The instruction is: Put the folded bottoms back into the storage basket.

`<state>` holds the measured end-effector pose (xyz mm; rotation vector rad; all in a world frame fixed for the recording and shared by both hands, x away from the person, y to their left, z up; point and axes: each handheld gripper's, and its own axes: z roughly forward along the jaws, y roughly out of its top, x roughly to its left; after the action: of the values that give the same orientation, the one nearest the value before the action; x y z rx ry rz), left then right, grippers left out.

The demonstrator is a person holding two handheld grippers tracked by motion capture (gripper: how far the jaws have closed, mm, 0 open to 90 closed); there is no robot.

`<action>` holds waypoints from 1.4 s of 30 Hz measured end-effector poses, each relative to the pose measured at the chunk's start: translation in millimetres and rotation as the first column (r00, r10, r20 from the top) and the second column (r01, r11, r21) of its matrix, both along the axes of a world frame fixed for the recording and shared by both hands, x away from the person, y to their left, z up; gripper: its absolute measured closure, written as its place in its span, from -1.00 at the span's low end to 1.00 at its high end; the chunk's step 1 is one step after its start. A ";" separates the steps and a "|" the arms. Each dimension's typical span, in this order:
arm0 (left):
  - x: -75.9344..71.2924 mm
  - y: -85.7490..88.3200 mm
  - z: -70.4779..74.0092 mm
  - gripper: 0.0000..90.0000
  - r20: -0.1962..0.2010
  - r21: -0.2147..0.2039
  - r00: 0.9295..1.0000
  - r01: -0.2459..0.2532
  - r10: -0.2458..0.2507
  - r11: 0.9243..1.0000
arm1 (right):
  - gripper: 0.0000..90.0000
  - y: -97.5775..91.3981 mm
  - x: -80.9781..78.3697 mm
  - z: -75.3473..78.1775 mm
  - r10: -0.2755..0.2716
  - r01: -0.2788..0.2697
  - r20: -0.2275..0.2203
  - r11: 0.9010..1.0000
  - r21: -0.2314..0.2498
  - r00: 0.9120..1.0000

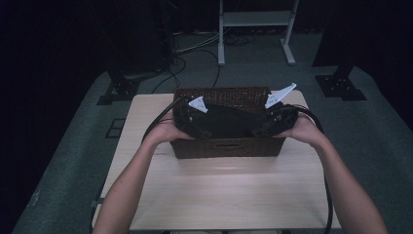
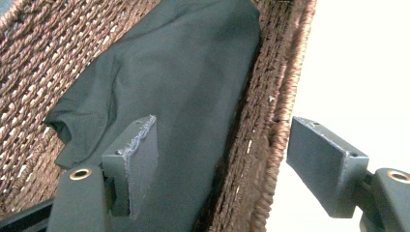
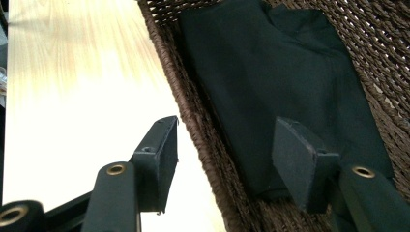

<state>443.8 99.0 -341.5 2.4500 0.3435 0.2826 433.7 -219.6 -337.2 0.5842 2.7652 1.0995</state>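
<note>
A brown woven basket (image 1: 226, 146) stands on the light wooden table (image 1: 219, 190), with a folded dark cloth (image 1: 229, 122) lying inside. My left gripper (image 1: 203, 131) is at the basket's front left corner, and my right gripper (image 1: 259, 130) is at its front right. In the left gripper view, the left gripper (image 2: 222, 130) is open astride the basket's wall (image 2: 270, 96), one jaw over the cloth (image 2: 188, 72) and one outside above the table (image 2: 362, 63). The right gripper (image 3: 227, 126) is likewise open across the rim (image 3: 188, 101), one jaw over the cloth (image 3: 280, 67).
The table has bare wood in front of the basket and narrow strips at both sides. Beyond it, grey floor carries loose cables (image 1: 170, 73), a white metal stand (image 1: 255, 29) and black base plates (image 1: 341, 85). Thick cables trail from both grippers.
</note>
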 end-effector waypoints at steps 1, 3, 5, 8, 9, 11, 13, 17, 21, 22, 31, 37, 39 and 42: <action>0.0 0.0 0.0 -0.43 0.000 0.000 1.000 0.000 0.000 1.000 | -0.09 -0.8 -1.3 0.1 0.000 0.000 -0.001 1.000 0.000 1.000; -3.1 0.4 0.6 -0.45 0.001 -0.005 1.000 0.006 -0.006 1.000 | -0.09 -1.4 -3.5 0.1 -0.003 0.003 -0.003 1.000 0.001 1.000; -6.6 0.9 0.7 -0.47 -0.004 -0.016 1.000 -0.001 0.001 1.000 | -0.11 -4.1 -8.1 -0.8 0.002 -0.002 0.000 1.000 0.006 1.000; -10.7 2.0 0.3 -0.48 0.002 -0.016 1.000 0.000 0.000 1.000 | -0.13 -4.9 -13.8 -0.9 -0.003 0.003 -0.001 1.000 0.011 1.000; -11.9 2.7 0.1 -0.49 0.002 -0.014 1.000 0.000 0.000 1.000 | -0.13 -5.1 -15.5 -0.9 -0.001 0.001 0.001 1.000 0.013 1.000; -14.7 3.8 0.2 -0.51 0.010 -0.009 1.000 -0.004 0.004 1.000 | -0.14 -5.2 -18.6 -0.8 0.001 -0.001 0.004 1.000 0.014 1.000; -16.3 4.8 0.5 -0.51 0.009 -0.017 1.000 -0.002 0.002 1.000 | -0.14 -5.1 -20.4 -0.5 0.000 0.000 0.000 1.000 0.015 1.000; -25.8 7.2 0.1 -0.53 0.019 -0.014 1.000 -0.001 0.001 1.000 | -0.17 -5.1 -28.2 -1.7 0.007 -0.007 0.009 1.000 0.015 1.000; -32.3 7.3 -0.5 -0.56 0.023 -0.011 1.000 0.009 -0.008 1.000 | -0.18 -4.8 -33.7 -3.9 0.012 -0.012 0.009 1.000 0.010 1.000; -33.9 6.6 -0.4 -0.58 0.031 0.000 0.999 0.011 -0.011 1.000 | -0.18 -4.7 -34.2 -4.9 0.019 -0.020 0.013 1.000 0.006 1.000; -45.2 5.7 0.5 -0.58 0.044 -0.014 0.999 0.027 -0.027 1.000 | -0.22 -2.7 -45.1 -9.7 0.022 -0.022 0.007 1.000 0.001 1.000; -55.6 8.7 -2.7 -0.60 0.048 -0.021 0.998 0.030 -0.029 0.999 | -0.23 -4.8 -55.5 -11.3 0.025 -0.025 0.016 1.000 0.006 1.000; -58.9 9.3 -3.2 -0.60 0.050 -0.025 0.998 0.034 -0.033 0.999 | -0.24 -5.2 -58.1 -12.1 0.026 -0.026 0.014 1.000 0.009 1.000; -62.2 9.8 -4.1 -0.61 0.054 -0.021 0.998 0.037 -0.036 0.999 | -0.24 -5.7 -61.1 -13.8 0.027 -0.027 0.015 1.000 0.009 1.000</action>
<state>381.6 108.8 -345.7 2.4199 0.2775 0.3266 372.6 -225.3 -351.0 0.5390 2.7646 1.1175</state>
